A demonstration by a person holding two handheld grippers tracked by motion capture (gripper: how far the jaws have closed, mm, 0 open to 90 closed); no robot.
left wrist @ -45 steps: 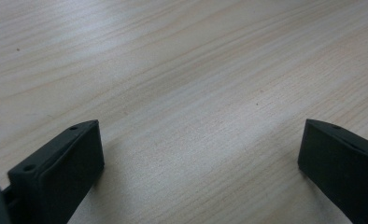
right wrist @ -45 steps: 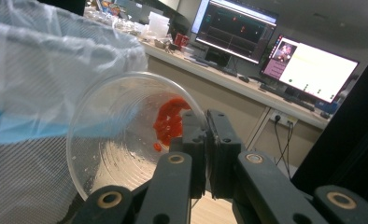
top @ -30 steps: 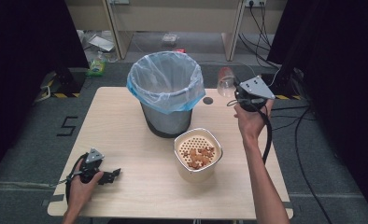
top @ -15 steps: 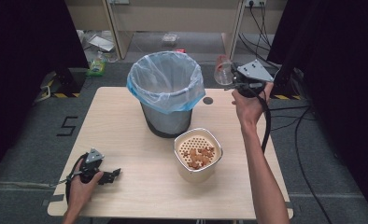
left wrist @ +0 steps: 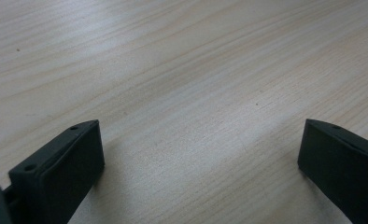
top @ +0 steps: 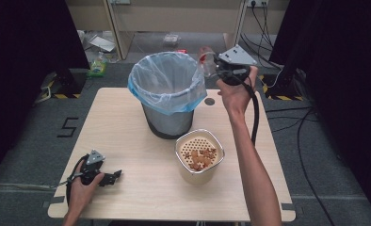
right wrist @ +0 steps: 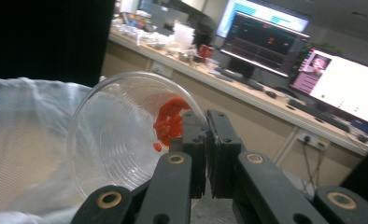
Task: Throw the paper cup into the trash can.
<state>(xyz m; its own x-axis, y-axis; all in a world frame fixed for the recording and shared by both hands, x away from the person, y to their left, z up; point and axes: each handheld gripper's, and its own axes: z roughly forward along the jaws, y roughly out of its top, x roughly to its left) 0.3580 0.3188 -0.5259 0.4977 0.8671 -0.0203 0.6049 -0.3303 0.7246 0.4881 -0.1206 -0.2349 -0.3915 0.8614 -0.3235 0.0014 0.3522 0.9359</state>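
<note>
Up near the top middle of the high view, the right gripper (top: 216,66) is lifted in the air beside the bin (top: 168,96). Its jaws are squeezed tight on the rim of a clear plastic cup (top: 205,60). The cup is tipped on its side. In the right gripper view the cup (right wrist: 126,130) sits left of the middle, with its open mouth facing the camera and some red stuff (right wrist: 169,120) stuck inside it. The bin's see-through bag (right wrist: 28,154) is at the left, just behind the cup. Down at the lower left of the high view, the left gripper (top: 112,177) rests on the wooden table (top: 127,197), held by a hand (top: 80,193). Its jaws are spread wide with nothing between them, just bare wood. A cream tub (top: 199,157) with a dotted lid and orange bits stands on the table below the bin, near the middle of the frame.
</note>
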